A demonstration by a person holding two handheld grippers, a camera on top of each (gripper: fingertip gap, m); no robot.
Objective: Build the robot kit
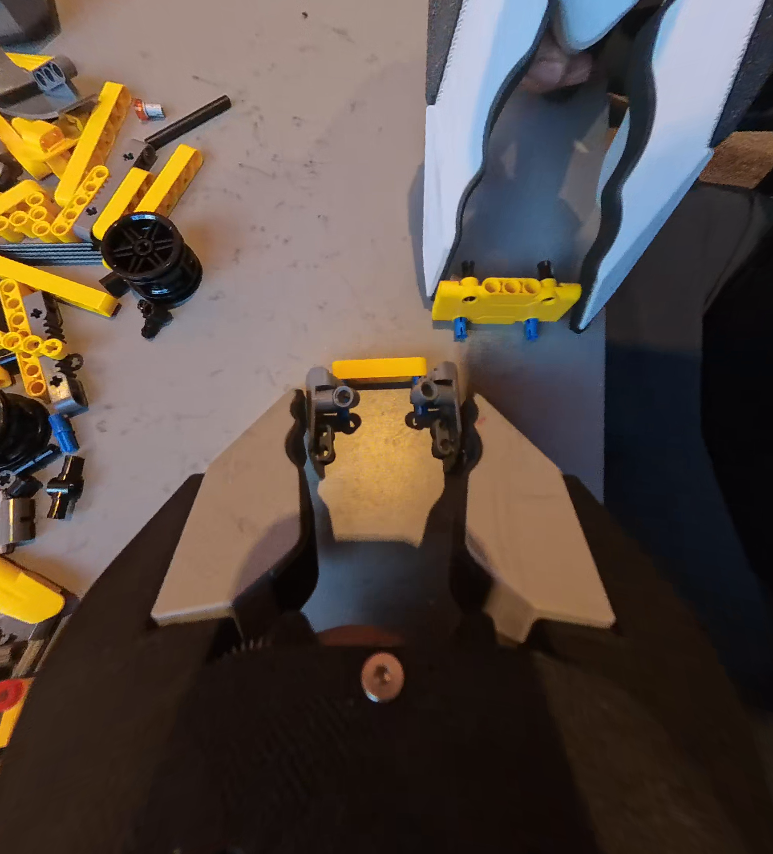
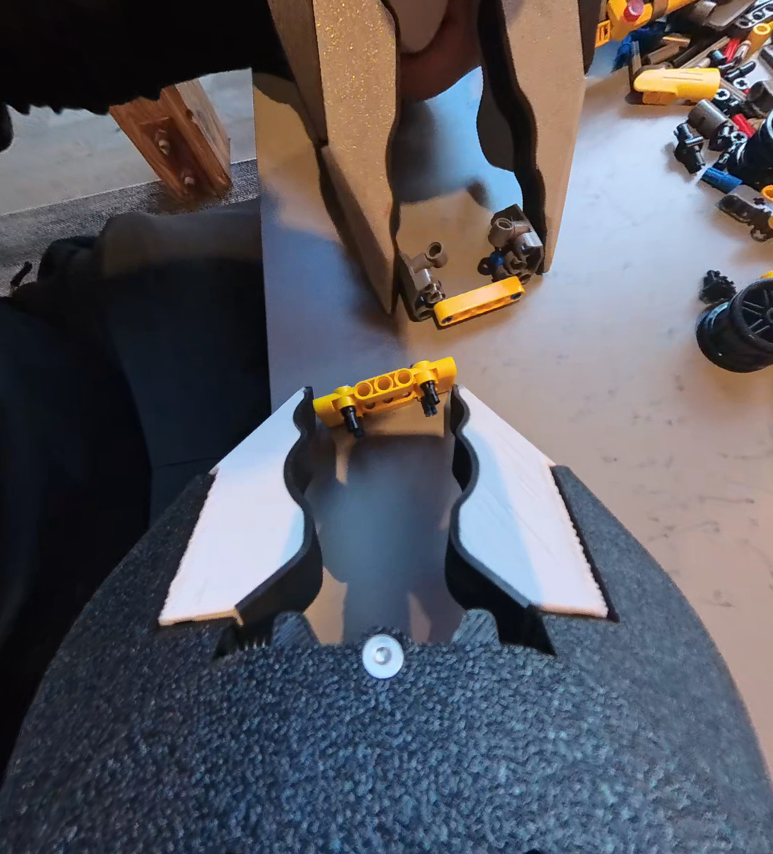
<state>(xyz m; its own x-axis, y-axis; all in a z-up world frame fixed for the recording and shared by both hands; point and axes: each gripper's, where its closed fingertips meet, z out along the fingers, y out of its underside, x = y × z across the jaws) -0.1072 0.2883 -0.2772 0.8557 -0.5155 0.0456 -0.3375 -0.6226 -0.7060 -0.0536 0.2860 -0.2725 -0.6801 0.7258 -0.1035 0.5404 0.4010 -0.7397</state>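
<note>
My left gripper (image 1: 382, 413) is shut on a small assembly (image 1: 377, 369): two grey connector pieces joined by a short yellow beam. Each grey finger presses one connector. My right gripper (image 2: 380, 406), with white fingers, is shut on a yellow block (image 2: 386, 390) that has three holes, black pins on one side and blue pins on the other. The two grippers face each other near the table's edge, their parts a short gap apart. The right gripper (image 1: 508, 307) and its block (image 1: 504, 300) also show in the left wrist view. The left gripper (image 2: 465, 282) and its assembly (image 2: 479, 300) also show in the right wrist view.
A pile of yellow beams (image 1: 84, 152), grey and black pieces and black wheels (image 1: 151, 254) lies on the pale table (image 1: 310, 194); it also shows in the right wrist view (image 2: 763, 152). The table edge (image 2: 266, 286) runs beside both grippers. A wooden leg (image 2: 176, 138) and dark clothing lie beyond it.
</note>
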